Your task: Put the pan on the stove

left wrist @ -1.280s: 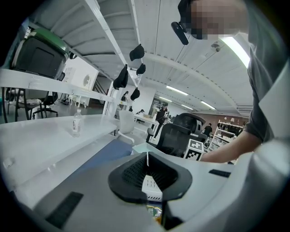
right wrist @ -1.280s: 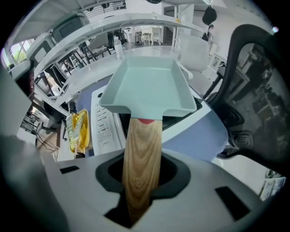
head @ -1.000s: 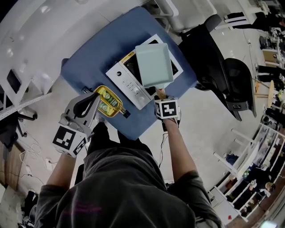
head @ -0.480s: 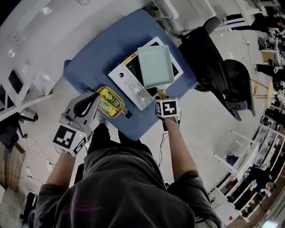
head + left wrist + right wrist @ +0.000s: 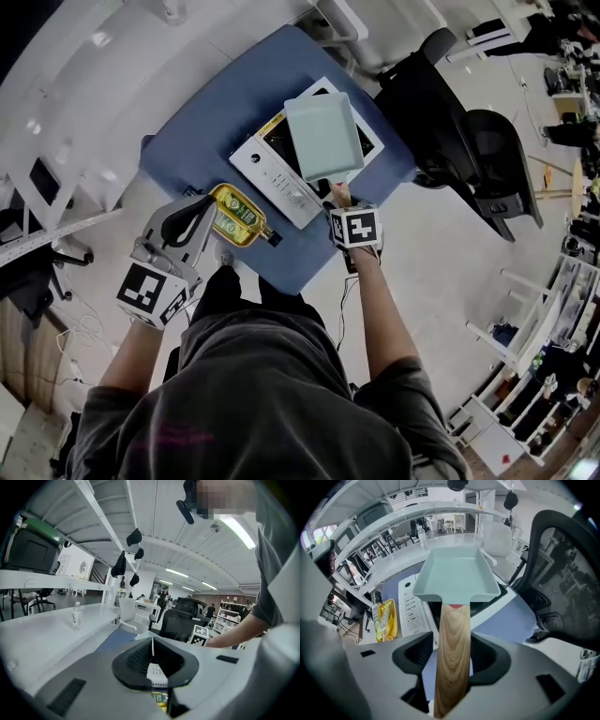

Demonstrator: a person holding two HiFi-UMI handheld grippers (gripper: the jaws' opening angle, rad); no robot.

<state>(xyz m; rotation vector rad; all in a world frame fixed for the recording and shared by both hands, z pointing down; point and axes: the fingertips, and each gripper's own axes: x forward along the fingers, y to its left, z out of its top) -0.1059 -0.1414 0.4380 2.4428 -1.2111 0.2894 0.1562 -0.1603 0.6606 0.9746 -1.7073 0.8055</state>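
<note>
Blue worktop (image 5: 211, 103) carried the stove (image 5: 274, 176), with the pan (image 5: 323, 139) over its dark top.
We pinched the pan's wooden handle (image 5: 452, 653) in our right gripper (image 5: 340, 202) at the stove's 6 o'clock; our left gripper (image 5: 197, 214), pressed together on nothing, hung at 8 o'clock beside a yellow oil bottle (image 5: 234, 216).

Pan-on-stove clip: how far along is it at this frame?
Done: the pan is already positioned over the stove top. In hand: the right gripper is clamped on its wooden handle; the left gripper is shut and empty. Left: set it flat, since I cannot tell whether it rests yet, then release the handle.
</note>
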